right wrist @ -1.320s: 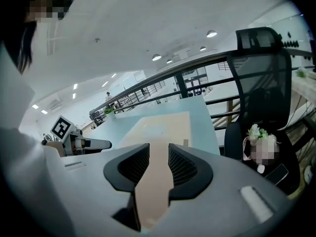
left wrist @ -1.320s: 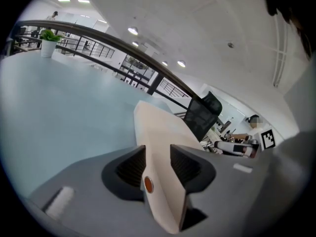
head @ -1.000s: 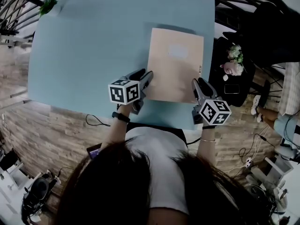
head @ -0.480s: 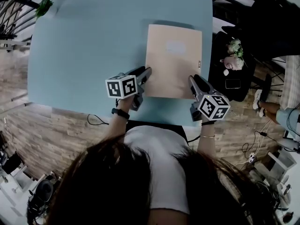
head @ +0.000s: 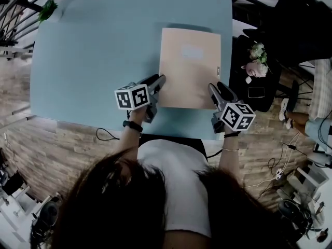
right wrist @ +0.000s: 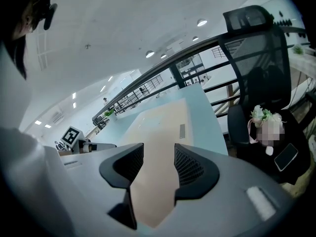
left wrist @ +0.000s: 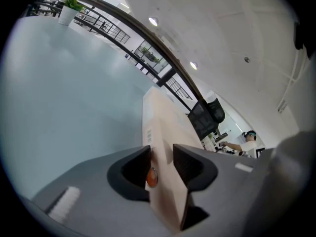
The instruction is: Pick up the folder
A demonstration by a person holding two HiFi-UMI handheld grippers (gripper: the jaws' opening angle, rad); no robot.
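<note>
Seating the left gripper (head: 158,82): I am holding it at the near left corner of the folder (head: 189,69), rolled onto its side. Its jaws are standing wide apart. The folder's edge is running between them and lying against one pad, and I am not seeing it pinched.
Folder: it is lying flat on the table (head: 104,45), toward the right side and close to the near edge. Its long side is running away from me, and both near corners are sitting inside my jaws. By my judgement it is going to sag or twist if one corner is leading the other.
Setting the right gripper (head: 213,90): I am holding it at the near right corner. Its jaws are opening at this moment. The cover is passing between the ribbed pads with a gap showing on each side, so nothing is being clamped.
Chair (right wrist: 256,48): it is standing just right of the table, carrying flowers (right wrist: 260,115) and what looks like a phone (right wrist: 286,157) on its seat. I am planning to keep the lift away from that side.
Step in hand: I am judging this to be setting the hold before the lift. I am aiming to push both corners deep between the pads and close both sides evenly. After that I am raising both hands together, keeping the folder level.
</note>
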